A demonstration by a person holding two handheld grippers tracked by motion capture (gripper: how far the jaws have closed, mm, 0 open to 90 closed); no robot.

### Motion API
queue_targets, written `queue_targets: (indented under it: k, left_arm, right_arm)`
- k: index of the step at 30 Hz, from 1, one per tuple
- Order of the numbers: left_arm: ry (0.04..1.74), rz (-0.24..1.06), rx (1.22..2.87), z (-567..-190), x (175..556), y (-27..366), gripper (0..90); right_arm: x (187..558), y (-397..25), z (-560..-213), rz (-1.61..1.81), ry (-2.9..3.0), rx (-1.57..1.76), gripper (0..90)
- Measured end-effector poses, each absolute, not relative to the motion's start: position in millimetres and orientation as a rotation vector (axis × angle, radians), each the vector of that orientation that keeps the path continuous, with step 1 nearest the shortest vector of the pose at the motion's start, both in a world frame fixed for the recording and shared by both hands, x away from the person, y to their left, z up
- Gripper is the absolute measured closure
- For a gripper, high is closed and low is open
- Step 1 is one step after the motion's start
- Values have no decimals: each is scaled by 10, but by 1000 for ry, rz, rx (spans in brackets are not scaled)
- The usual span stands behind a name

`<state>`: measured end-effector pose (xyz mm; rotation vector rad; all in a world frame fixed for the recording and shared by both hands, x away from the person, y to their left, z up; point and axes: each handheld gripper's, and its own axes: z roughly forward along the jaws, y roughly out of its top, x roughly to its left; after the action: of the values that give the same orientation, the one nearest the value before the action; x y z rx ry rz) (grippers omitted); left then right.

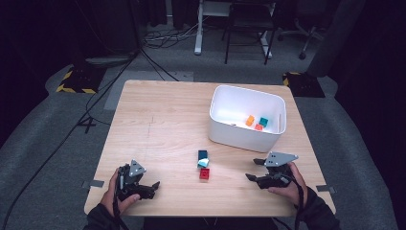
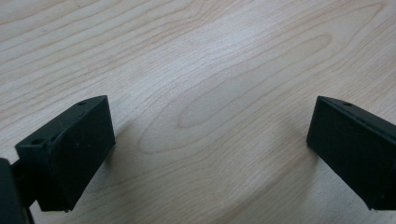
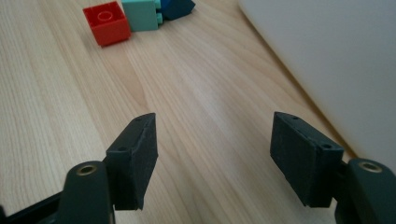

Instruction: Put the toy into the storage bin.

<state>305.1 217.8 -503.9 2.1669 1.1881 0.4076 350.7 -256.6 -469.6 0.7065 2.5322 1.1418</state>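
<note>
Three bricks lie in a short row at the middle of the wooden table (image 1: 158, 120): a dark blue brick (image 1: 203, 155), a mint brick (image 1: 204, 163) touching it, and a red brick (image 1: 205, 174) nearest me. My left gripper (image 1: 152, 188) rests near the front left edge, open, with bare wood between its jaws (image 2: 210, 135). My right gripper (image 1: 253, 169) sits at the front right, open and empty (image 3: 212, 140). It points toward the red brick (image 3: 106, 22), the mint brick (image 3: 141, 14) and the dark blue brick (image 3: 177, 7), well short of them.
A white bin (image 1: 239, 139) stands at the back right of the table, holding an orange brick (image 1: 250, 120), a teal brick (image 1: 264, 121) and a red-orange brick (image 1: 258, 127). Its wall (image 3: 327, 56) runs close beside my right gripper. Cables and chairs lie beyond the table.
</note>
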Motion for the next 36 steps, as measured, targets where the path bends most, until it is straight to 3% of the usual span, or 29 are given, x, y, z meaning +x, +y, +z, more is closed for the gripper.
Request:
queue_targets:
  k: [10,28,36]
  left_arm:
    - [1145,381,2194,-5033,3076,1904,13]
    - [696,230,2348,-5026,3159,1070,12]
    - [622,181,2343,-5035,3295,719,11]
  right_arm:
    - [3542,-2835,-4876,1151,2525,826,286]
    - [3561,-3061,-5031,1118,2473,896,246]
    - [3569,-3061,-5030,1115,2490,874,233]
